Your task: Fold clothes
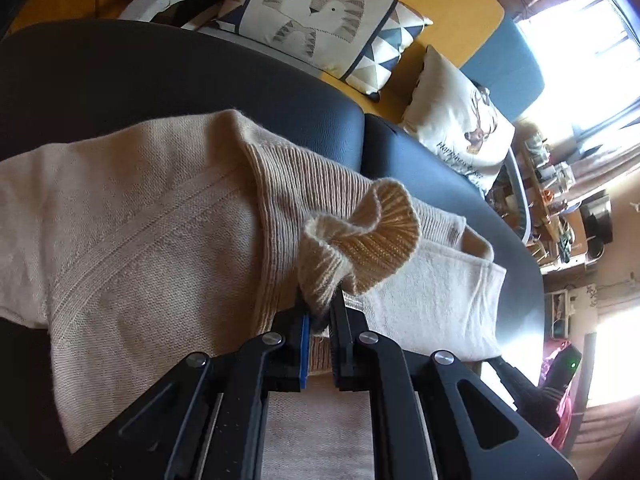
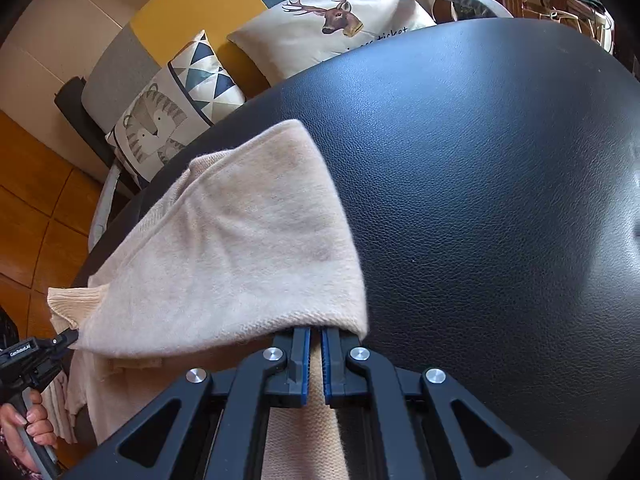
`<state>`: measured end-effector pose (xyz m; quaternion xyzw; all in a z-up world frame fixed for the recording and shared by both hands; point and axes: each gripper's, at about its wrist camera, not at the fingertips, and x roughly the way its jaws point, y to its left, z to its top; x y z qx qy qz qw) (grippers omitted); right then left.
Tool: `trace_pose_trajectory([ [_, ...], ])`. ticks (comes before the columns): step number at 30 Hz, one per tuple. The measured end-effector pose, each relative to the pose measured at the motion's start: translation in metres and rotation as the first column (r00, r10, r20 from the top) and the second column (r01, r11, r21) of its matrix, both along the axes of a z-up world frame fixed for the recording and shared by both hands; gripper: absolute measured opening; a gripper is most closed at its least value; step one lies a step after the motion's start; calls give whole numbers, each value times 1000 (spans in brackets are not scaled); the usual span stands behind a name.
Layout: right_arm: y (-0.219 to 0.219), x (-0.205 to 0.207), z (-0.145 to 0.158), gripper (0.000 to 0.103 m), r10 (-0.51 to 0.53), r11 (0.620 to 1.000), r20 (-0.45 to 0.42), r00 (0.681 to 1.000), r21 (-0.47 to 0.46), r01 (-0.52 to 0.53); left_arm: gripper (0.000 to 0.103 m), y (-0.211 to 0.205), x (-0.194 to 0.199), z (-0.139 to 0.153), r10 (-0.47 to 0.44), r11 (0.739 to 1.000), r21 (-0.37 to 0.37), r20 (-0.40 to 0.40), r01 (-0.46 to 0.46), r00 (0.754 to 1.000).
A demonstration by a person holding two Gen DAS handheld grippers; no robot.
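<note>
A beige knit sweater (image 1: 152, 248) lies partly folded on a black leather table (image 1: 200, 88). My left gripper (image 1: 322, 312) is shut on the sweater's ribbed hem (image 1: 372, 248), which bunches up above the fingers. In the right wrist view the sweater (image 2: 240, 248) drapes over my right gripper (image 2: 315, 332), which is shut on a fold of the fabric; its fingertips are hidden under the cloth. The left gripper (image 2: 66, 338) shows at the far left edge, held by a person's hand (image 2: 28, 428), pinching the ribbed hem (image 2: 74, 304).
Black table surface (image 2: 500, 200) stretches wide to the right of the sweater. Behind it stand a tiger-print cushion (image 1: 320, 12) and a deer-print cushion (image 2: 340, 12) on a sofa. Cluttered shelves (image 1: 560, 200) sit by a bright window at the far right.
</note>
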<state>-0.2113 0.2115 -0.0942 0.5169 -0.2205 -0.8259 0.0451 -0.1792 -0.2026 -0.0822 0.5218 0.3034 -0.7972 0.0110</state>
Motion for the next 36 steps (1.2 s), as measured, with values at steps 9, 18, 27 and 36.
trace_pose_trajectory([
  [9,1,6,2,3,9,1000,3,1000,17,-9,8,-17,9,-12,84,992,87,28,-86,996],
  [18,0,7,0,3,9,1000,9,1000,19,-10,8,-26,22,-36,149,981,114,86,-158,985],
  [27,-1,6,-1,3,13,1000,8,1000,27,-13,9,-27,21,-44,147,981,112,98,-158,984],
  [36,-4,11,4,3,71,995,38,997,61,-73,9,-27,17,-44,142,984,90,100,-151,985],
])
